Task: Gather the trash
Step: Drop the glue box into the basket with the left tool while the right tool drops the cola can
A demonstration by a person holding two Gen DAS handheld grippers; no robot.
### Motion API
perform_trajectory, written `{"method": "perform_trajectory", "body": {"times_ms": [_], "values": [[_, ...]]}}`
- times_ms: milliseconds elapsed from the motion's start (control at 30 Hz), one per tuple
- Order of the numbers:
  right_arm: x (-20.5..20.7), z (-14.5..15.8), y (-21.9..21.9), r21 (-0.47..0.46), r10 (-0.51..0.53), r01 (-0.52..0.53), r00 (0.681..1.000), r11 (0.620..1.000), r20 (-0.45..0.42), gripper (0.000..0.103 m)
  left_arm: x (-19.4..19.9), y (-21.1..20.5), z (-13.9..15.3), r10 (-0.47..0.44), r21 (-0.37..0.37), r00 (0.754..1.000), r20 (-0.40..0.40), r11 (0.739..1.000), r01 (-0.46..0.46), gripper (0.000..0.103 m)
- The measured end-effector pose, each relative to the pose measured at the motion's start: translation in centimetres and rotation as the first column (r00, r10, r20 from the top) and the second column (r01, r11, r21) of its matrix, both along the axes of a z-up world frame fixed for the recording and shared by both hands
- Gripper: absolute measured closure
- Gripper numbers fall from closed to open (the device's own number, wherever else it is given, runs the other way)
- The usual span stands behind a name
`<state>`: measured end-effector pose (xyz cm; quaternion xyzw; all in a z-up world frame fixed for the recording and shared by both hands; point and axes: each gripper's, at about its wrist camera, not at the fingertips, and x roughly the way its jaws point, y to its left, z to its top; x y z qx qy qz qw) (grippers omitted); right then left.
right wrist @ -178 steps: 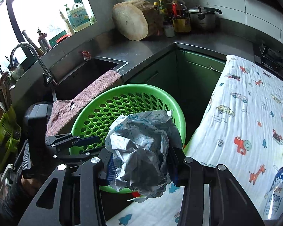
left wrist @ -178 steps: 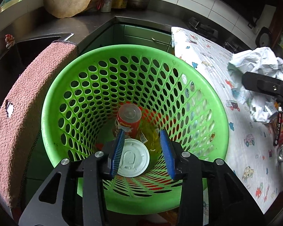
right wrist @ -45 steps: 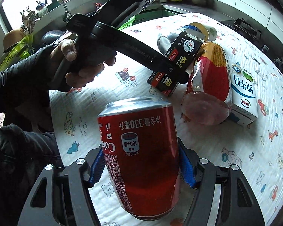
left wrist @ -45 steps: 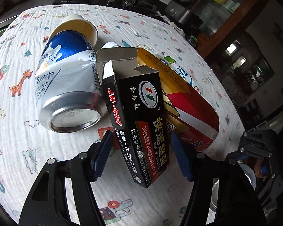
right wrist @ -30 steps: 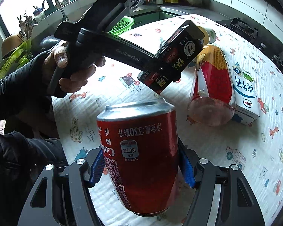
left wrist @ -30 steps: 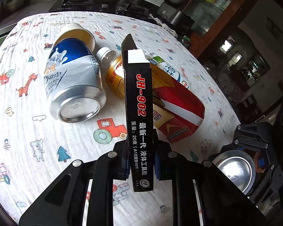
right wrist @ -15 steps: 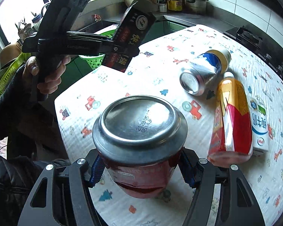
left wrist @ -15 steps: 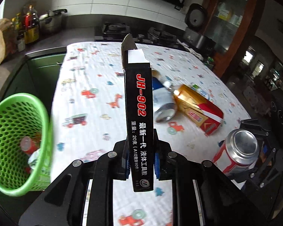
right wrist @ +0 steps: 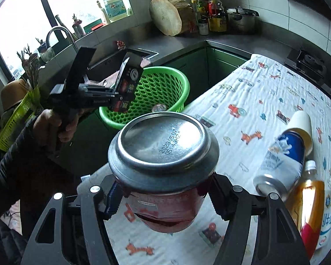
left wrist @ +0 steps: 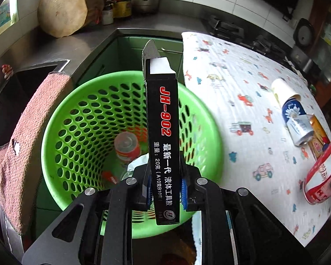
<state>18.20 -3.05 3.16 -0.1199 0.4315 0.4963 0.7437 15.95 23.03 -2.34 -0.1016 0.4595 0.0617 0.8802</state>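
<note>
Box [left wrist: 163,137] now over basket [left wrist: 55,119], standing lengthwise from left claw [left wrist: 165,192].

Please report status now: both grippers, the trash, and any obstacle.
Left gripper shut on black box, above green basket. Right gripper shut on red can, over table. Nothing blocking basket.
</note>
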Motion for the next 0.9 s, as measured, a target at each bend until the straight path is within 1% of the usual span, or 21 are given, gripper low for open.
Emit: {"method": "perform_trajectory", "body": {"times_ms": [100,167,233,267,333,467,500,600,700,900], "values": [[1.7,0.1,2.8,0.028,-0.017,0.018,1.000,0.999,-0.022,0.039,0.1,1.7,-1.5,0.033,-0.007,0.999,-0.033,0.999,-0.033,0.084],[2.9,0.2,4.5,0.042,-0.032,0.033,0.999,0.999,-0.030,0.039,0.1,2.3,-2.3,0.046,-0.013,0.998,-0.052,0.999,-0.046,0.081],[3.8,0.2,6.0,0.060,-0.040,0.043,0.998,0.997,-0.045,0.039,-0.1,3.0,-2.8,0.057,-0.023,0.997,-0.058,0.998,-0.058,0.064],[4.1,0.2,6.8,0.067,-0.048,0.051,0.998,0.996,-0.049,0.039,-0.3,3.1,-2.9,0.062,-0.021,0.997,-0.054,0.998,-0.064,0.061],[4.9,0.2,8.4,0.085,-0.050,0.056,0.996,0.995,-0.072,0.039,-0.7,3.6,-3.0,0.078,-0.018,0.995,-0.056,0.997,-0.079,0.046],[5.9,-0.1,11.6,0.095,-0.053,0.061,0.995,0.994,-0.080,0.039,-1.6,4.5,-2.5,0.100,-0.027,0.994,-0.041,0.995,-0.101,0.038],[6.1,-0.3,12.4,0.097,-0.055,0.063,0.995,0.993,-0.086,0.039,-1.8,4.7,-2.4,0.107,-0.028,0.994,-0.036,0.994,-0.108,0.032],[6.5,-1.1,14.5,0.098,-0.053,0.063,0.994,0.993,-0.100,0.039,-2.6,5.2,-1.7,0.124,-0.031,0.992,-0.015,0.992,-0.125,0.030],[6.4,-1.9,16.5,0.095,-0.049,0.059,0.993,0.994,-0.112,0.039,-3.5,5.8,-1.0,0.142,-0.042,0.990,0.006,0.989,-0.142,0.025],[6.4,-4.0,19.1,0.069,-0.055,0.065,0.989,0.995,-0.139,0.037,-4.8,6.2,-0.2,0.153,-0.045,0.988,0.031,0.987,-0.152,0.022]]}}
